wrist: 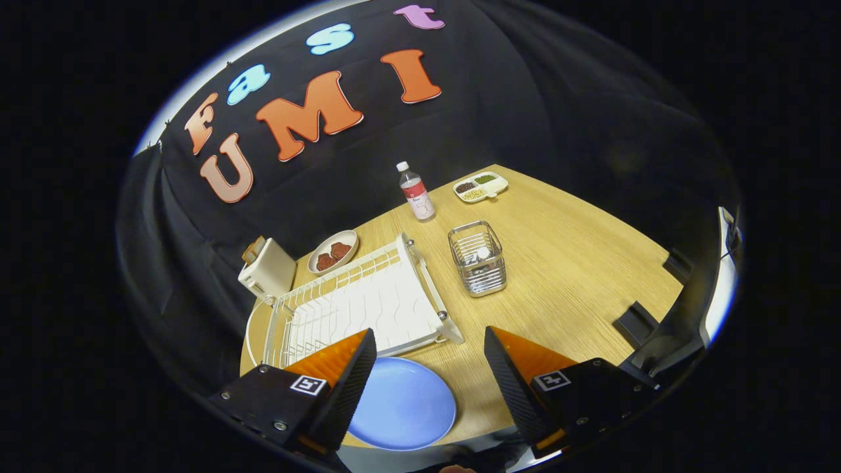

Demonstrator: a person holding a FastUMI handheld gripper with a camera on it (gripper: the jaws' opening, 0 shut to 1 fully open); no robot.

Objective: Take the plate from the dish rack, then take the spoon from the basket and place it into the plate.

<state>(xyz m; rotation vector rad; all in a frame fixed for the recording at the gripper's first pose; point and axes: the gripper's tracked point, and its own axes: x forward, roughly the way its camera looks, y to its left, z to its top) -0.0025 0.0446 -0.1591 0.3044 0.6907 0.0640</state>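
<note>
Gripper view: the tool (430, 368) has its two fingers wide apart and holds nothing. The blue plate (407, 404) lies flat on the worktop (578, 263), low between the fingers and closer to the left one, which covers its left rim. The white dish rack (358, 302) sits just beyond the plate, at about 11 o'clock from the tool, and looks bare. So the plate step seems done.

The next job looks like the spoon. The wire basket (477, 257) stands beyond the fingers at about 1 o'clock, just to the right of the rack and well apart from the plate. A small shiny spot shows inside it, maybe the spoon, but the wires hide it, so I cannot tell which way the spoon's handle points.

Farther off are a bottle (415, 192), a tray of beans (480, 186), a small dish of brown food (333, 251) and a toaster (268, 270).
</note>
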